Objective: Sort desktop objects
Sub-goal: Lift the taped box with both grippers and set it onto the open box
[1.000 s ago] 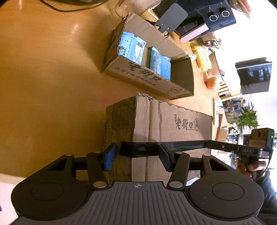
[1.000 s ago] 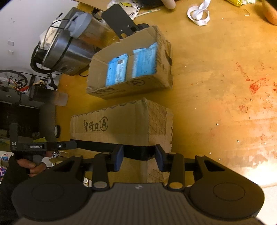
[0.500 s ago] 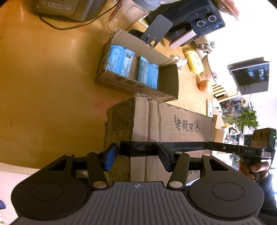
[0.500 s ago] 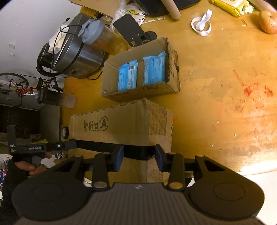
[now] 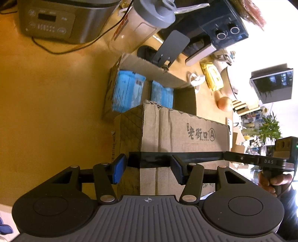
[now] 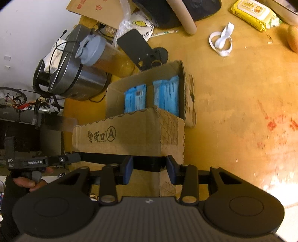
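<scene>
A closed cardboard box (image 5: 186,134) printed with black characters and a circled A hangs above the wooden table (image 6: 242,93). My left gripper (image 5: 149,167) is shut on its left end, and my right gripper (image 6: 149,167) is shut on its right end. A black band crosses the box between each pair of fingers. Just beyond it stands an open cardboard box (image 6: 188,96) holding two blue packets (image 6: 135,100). In the left wrist view the carried box covers that open box's (image 5: 130,61) near wall. A person's hand (image 5: 270,180) holds the right gripper's handle.
Behind the open box stand a steel cooker (image 6: 70,74), a shaker bottle with a grey lid (image 6: 100,54) and a black phone stand (image 6: 137,48). A white strap loop (image 6: 221,44), a yellow wipes pack (image 6: 251,13) and a round fruit (image 5: 224,104) lie further right.
Both grippers have risen with the closed box and carried it toward the open box. More of the cooker, the bottle and the table's back now shows.
</scene>
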`<state>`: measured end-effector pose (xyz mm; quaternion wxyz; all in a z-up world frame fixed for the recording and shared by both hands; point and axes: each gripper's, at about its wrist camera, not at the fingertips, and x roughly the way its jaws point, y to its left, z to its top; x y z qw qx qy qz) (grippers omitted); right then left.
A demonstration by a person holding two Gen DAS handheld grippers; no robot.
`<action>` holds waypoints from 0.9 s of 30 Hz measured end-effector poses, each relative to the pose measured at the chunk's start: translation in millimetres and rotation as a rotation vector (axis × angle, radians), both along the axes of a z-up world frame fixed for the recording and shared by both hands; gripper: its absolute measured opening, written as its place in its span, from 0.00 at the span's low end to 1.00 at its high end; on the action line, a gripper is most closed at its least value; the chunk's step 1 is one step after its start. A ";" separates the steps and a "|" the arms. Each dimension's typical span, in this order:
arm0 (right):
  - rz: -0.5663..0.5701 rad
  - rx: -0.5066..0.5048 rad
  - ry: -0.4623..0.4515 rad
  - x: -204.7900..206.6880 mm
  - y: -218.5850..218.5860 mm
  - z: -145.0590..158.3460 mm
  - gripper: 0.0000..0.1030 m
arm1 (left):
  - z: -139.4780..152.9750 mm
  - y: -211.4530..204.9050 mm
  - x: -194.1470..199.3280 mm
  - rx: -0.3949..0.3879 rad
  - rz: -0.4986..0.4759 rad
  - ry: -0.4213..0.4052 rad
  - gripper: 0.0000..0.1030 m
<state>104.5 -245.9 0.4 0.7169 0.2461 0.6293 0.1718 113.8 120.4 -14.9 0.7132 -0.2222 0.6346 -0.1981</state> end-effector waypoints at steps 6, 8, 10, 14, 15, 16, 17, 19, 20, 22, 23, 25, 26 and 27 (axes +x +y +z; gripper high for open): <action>0.000 -0.005 0.000 29.5 -0.1 0.0 0.33 | 0.7 -1.5 27.3 -0.003 -0.010 -0.010 0.49; -0.002 -0.008 -0.006 39.1 0.4 1.2 0.33 | 1.5 -0.8 36.8 -0.005 -0.008 -0.013 0.49; -0.006 -0.006 -0.009 48.0 0.2 1.3 0.33 | 3.1 -0.4 45.4 -0.005 -0.007 -0.020 0.49; -0.015 0.000 -0.015 65.5 -0.6 1.0 0.33 | 4.8 0.3 64.4 -0.004 -0.006 -0.031 0.49; -0.018 0.000 -0.016 70.2 -0.5 0.8 0.33 | 5.0 0.3 69.0 -0.003 -0.007 -0.033 0.49; -0.020 0.000 -0.018 74.6 -0.3 0.5 0.33 | 5.2 0.2 73.7 -0.002 -0.007 -0.035 0.49; -0.021 0.001 -0.020 78.7 -0.2 0.2 0.33 | 5.5 0.0 77.7 -0.001 -0.009 -0.039 0.49; -0.025 0.001 -0.026 86.3 -0.2 -0.6 0.33 | 6.4 -0.1 84.4 -0.001 -0.013 -0.045 0.49; -0.028 0.002 -0.028 89.6 -0.6 -1.0 0.33 | 7.0 -0.1 87.6 -0.002 -0.016 -0.047 0.49; -0.033 0.005 -0.030 95.4 -1.2 -1.9 0.33 | 7.6 0.2 92.3 -0.004 -0.017 -0.052 0.49; -0.034 0.005 -0.032 97.8 -1.3 -2.2 0.33 | 7.7 0.4 94.6 -0.005 -0.018 -0.053 0.49; -0.038 0.004 -0.035 101.8 -1.3 -2.4 0.33 | 7.6 0.5 98.6 -0.006 -0.019 -0.056 0.49; -0.039 0.003 -0.034 103.1 -1.4 -2.6 0.33 | 7.4 0.4 100.3 -0.006 -0.020 -0.057 0.49; -0.040 0.001 -0.033 104.2 -1.7 -3.0 0.33 | 7.1 0.3 101.9 -0.007 -0.021 -0.059 0.49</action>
